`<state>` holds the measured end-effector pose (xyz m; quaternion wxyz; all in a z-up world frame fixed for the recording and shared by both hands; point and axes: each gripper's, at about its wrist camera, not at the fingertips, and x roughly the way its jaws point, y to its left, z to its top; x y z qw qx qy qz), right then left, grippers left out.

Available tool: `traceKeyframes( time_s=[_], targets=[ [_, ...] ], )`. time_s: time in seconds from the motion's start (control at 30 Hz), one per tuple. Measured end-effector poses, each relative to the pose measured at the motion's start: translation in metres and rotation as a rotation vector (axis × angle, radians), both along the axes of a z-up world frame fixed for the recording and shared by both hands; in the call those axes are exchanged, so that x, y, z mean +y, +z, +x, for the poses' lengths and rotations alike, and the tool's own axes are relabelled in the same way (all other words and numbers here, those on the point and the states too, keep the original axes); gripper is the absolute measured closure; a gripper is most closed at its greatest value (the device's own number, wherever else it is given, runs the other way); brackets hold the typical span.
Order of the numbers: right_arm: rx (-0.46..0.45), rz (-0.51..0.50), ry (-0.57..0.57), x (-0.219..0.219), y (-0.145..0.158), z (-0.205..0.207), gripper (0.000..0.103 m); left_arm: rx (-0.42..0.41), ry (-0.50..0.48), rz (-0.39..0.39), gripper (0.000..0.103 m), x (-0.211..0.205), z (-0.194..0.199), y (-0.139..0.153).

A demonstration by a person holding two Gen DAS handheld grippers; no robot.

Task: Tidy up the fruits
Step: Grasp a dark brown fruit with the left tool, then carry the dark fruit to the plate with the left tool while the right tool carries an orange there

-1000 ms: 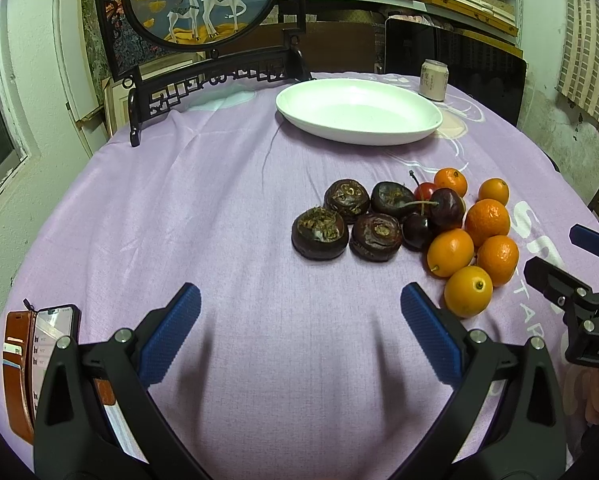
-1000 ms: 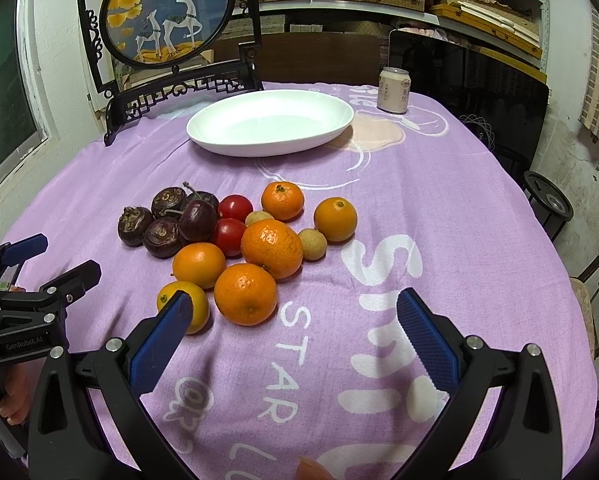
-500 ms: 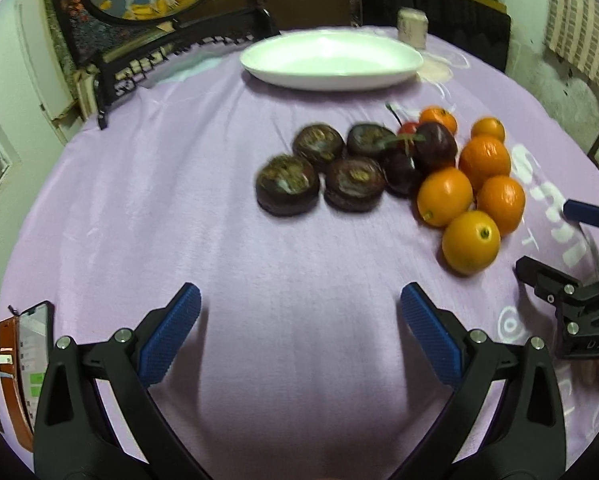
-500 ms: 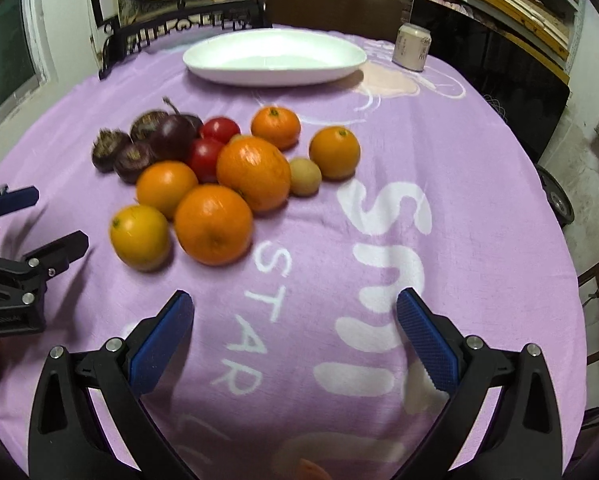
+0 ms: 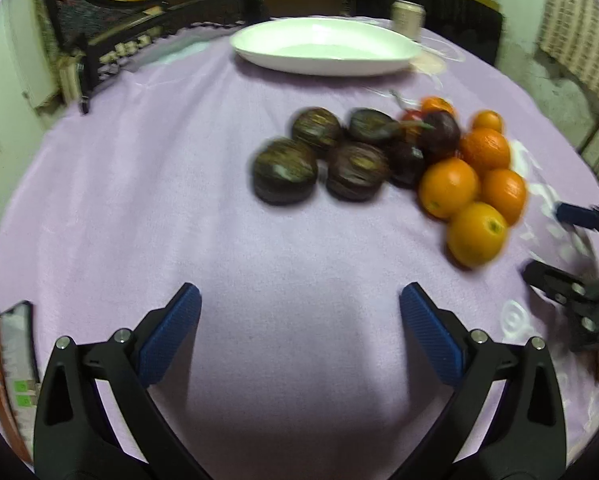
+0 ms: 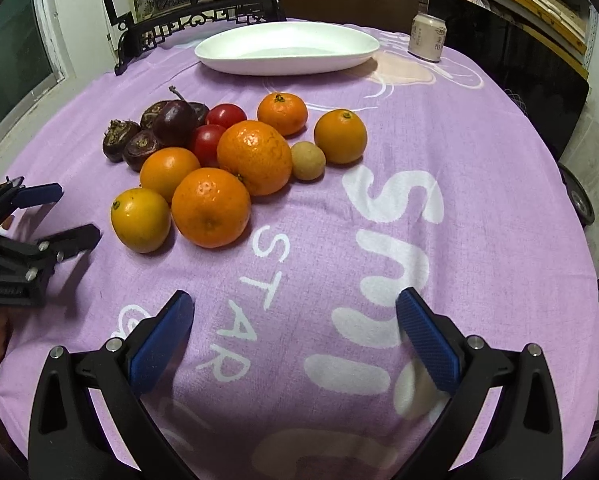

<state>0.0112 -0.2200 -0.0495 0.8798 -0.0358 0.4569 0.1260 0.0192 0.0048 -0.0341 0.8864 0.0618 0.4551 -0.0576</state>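
Left wrist view, somewhat motion-blurred: the left gripper [image 5: 299, 320] hung over bare purple tablecloth [image 5: 139, 200], its blue-padded jaws spread wide and holding nothing. Ahead and to the right lay the fruit cluster. Four dark brown water chestnuts [image 5: 285, 170] sat on its left side, dark cherries [image 5: 439, 132] behind them with a red fruit partly hidden, and oranges [image 5: 449, 188] packed touching one another on the right; the nearest was a yellower orange [image 5: 475, 234]. A white oval dish [image 5: 323, 46] stood well beyond the fruit with nothing in it, a pale can [image 5: 408, 18] just beside its right end. A phone [image 5: 11, 360] lay at the table's left edge. The right gripper [image 5: 559, 248] showed at the right margin, near the yellow orange, jaws apart. Right wrist view, sharp: the right gripper [image 6: 295, 332] hovered above white lettering printed on the cloth [image 6: 479, 160], jaws splayed, empty. The fruit lay ahead-left: five oranges in a touching clump, the biggest orange [image 6: 255, 158] at the centre, a sixth orange [image 6: 340, 136] slightly apart to the right, a small tan longan [image 6: 308, 160] between them. Two cherry tomatoes [image 6: 225, 116] and a stemmed dark cherry [image 6: 175, 122] sat behind, water chestnuts [image 6: 117, 142] at far left. The dish [image 6: 287, 46] was at the far side, the can [image 6: 427, 38] near its right end. The left gripper [image 6: 55, 212] was at the left edge, jaws parted, just beside the yellow orange [image 6: 140, 220]. A carved black stand [image 6: 187, 20] stood behind the table.
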Motion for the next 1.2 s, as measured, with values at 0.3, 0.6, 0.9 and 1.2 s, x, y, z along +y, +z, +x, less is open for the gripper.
traceKeyframes(
  time_s=[0.3,0.6,0.9,1.2],
  targets=[
    [-0.062,0.052,0.013,-0.003,0.011,-0.007,0.001,-0.073,-0.074,0.009,0.02,0.006,0.042,0.015],
    [-0.1,0.118,0.049,-0.002,0.021,-0.011,0.006,-0.059,-0.191,-0.066,0.034,0.002,0.065,0.007],
    [-0.083,0.173,0.092,0.001,0.021,-0.013,0.03,-0.039,-0.21,-0.071,0.058,-0.005,0.053,0.005],
    [-0.089,0.147,0.106,0.021,0.023,-0.002,0.03,-0.095,-0.15,-0.191,0.058,0.015,0.012,0.028]
  ],
)
